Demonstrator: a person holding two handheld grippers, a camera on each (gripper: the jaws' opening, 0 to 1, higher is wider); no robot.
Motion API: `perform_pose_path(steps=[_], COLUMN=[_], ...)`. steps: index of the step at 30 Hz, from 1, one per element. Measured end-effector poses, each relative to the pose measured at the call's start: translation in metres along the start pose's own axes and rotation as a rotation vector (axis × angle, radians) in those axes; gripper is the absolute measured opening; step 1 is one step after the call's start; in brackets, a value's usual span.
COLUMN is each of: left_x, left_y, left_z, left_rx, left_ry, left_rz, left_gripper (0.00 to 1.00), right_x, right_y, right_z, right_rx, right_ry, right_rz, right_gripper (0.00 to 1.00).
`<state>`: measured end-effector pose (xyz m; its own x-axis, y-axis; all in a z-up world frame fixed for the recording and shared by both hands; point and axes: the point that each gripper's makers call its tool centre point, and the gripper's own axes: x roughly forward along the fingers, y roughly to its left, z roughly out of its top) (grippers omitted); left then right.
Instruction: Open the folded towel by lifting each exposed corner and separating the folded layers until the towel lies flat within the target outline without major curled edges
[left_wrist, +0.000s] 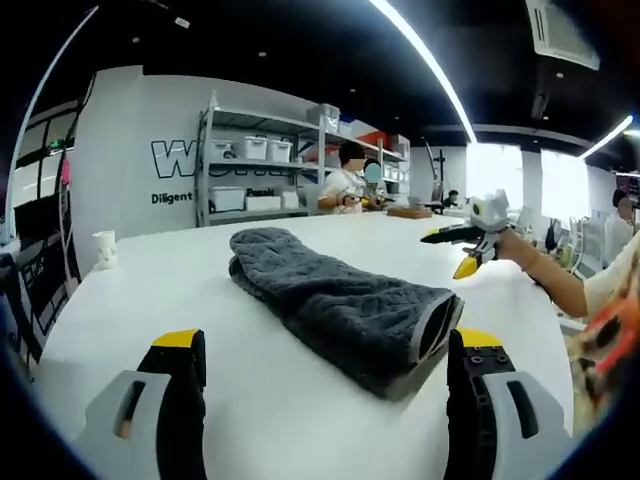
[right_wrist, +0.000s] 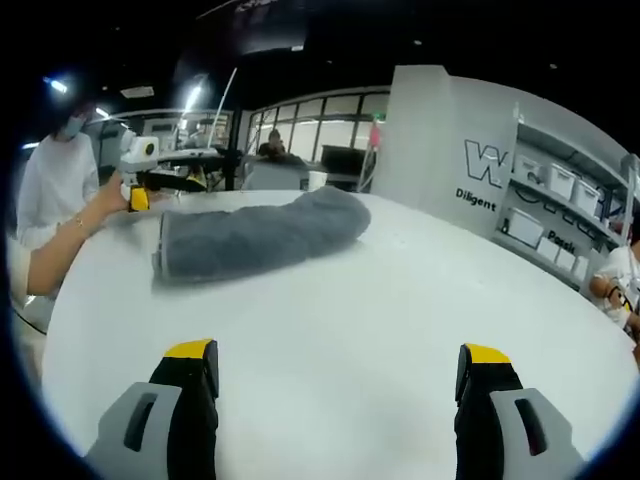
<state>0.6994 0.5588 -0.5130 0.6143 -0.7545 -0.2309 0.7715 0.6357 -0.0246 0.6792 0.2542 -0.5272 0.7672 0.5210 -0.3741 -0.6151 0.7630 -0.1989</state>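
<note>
Left gripper (left_wrist: 322, 375): two black jaws with yellow tips, at 7 and 5 o'clock, each backed by a grey housing bearing a dark slot; small screw holes mark the 5 o'clock jaw. Right gripper (right_wrist: 340, 385): the same black jaws, yellow tips and slotted grey housings. At 3 o'clock in the left gripper view, the right gripper shows slim black fingers with yellow tips, and the person's sleeve (left_wrist: 612, 325) is orange-patterned over a pale garment.
</note>
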Motion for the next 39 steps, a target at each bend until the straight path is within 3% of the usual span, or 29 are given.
perform_pose_path(steps=[1, 6, 9, 12, 16, 23, 27, 32, 36, 39], left_x=[-0.002, -0.004, -0.004, -0.003, -0.003, 0.000, -0.001, -0.002, -0.001, -0.001], left_y=[0.003, 0.000, 0.003, 0.003, -0.005, -0.010, -0.010, -0.011, -0.014, -0.016], left_z=[-0.004, 0.004, 0.004, 0.000, 0.001, -0.009, -0.007, -0.008, -0.012, -0.015], left_rx=[-0.017, -0.016, -0.020, -0.010, -0.009, 0.037, 0.040, 0.058, 0.087, 0.091], left_ry=[0.024, -0.027, -0.025, -0.008, -0.013, 0.044, 0.034, 0.046, 0.066, 0.084], left_rz=[0.017, 0.004, 0.009, 0.016, -0.029, -0.026, -0.035, -0.036, -0.040, -0.047], left_gripper=[1.00, 1.00, 1.00, 1.00, 1.00, 1.00, 1.00, 1.00, 1.00, 1.00], right_x=[0.001, 0.009, 0.016, 0.028, 0.042, 0.063, 0.070, 0.081, 0.088, 0.095], right_y=[0.007, 0.050, 0.070, 0.095, 0.118, 0.153, 0.166, 0.179, 0.187, 0.192], right_z=[0.006, 0.033, 0.045, 0.060, 0.079, 0.096, 0.102, 0.101, 0.105, 0.104], right_rx=[-0.023, -0.079, -0.093, -0.142, -0.191, -0.304, -0.321, -0.418, -0.468, -0.531], right_ry=[-0.016, -0.078, -0.094, -0.093, -0.091, -0.062, -0.060, -0.028, -0.038, -0.020], right_rz=[-0.004, 0.051, 0.071, 0.094, 0.089, 0.111, 0.140, 0.146, 0.141, 0.130], right_gripper=[0.98, 0.99, 0.98, 0.96, 0.97, 0.93, 0.82, 0.76, 0.55, 0.48])
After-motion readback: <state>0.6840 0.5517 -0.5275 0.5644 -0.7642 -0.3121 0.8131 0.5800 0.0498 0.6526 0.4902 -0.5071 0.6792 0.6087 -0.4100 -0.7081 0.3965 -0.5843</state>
